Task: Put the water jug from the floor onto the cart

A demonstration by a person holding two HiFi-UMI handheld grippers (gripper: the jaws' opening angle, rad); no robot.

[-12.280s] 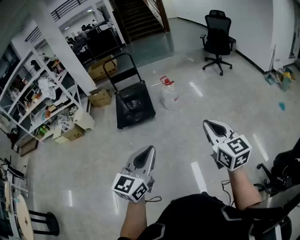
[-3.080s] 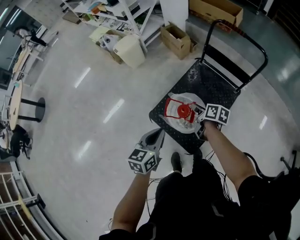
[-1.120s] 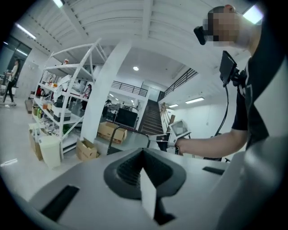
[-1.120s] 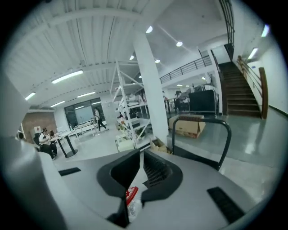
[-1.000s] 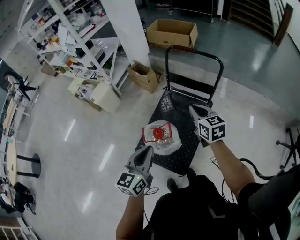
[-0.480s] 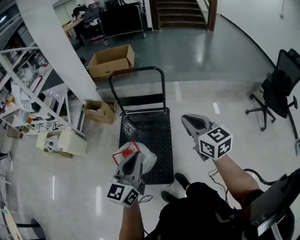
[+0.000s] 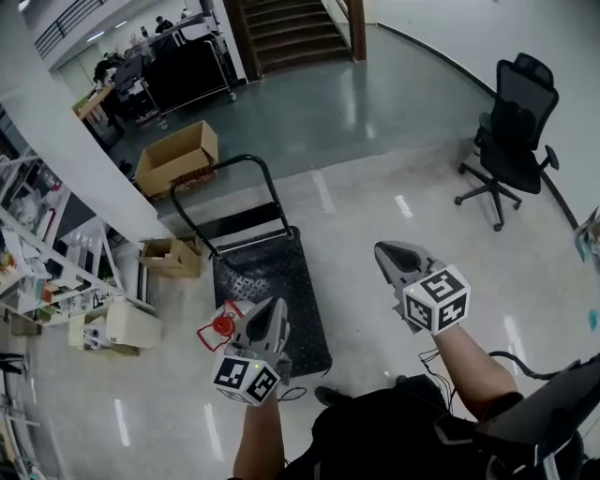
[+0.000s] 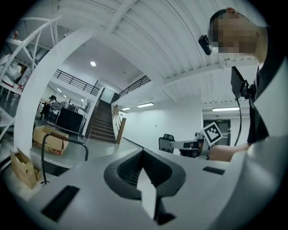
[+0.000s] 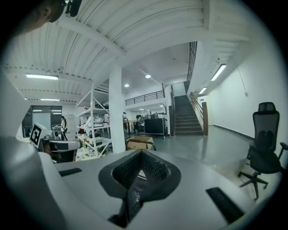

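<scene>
Head view showed the water jug (image 7: 222, 325) at the near left corner of the cart (image 7: 272, 281). Only its red cap and red carrying loop were visible, because the left gripper (image 7: 271, 305) was held in front of the rest. This gripper was over the near edge of the cart deck, just beside the jug's cap, and I could not tell from above whether they touched. In the left gripper view its two jaws were pressed together, with nothing between them. The right gripper (image 7: 384, 250) was held over the bare floor (image 7: 375, 197), to the right of the cart and well apart from the jug. In the right gripper view its jaws were also fully closed and empty. The cart's push handle (image 7: 228, 178) stood at the far edge. Behind it a cardboard box (image 7: 176, 155) lay on the floor. An office chair (image 7: 511, 127) stood far to the right, and the stairs (image 7: 291, 23) were at the top.
</scene>
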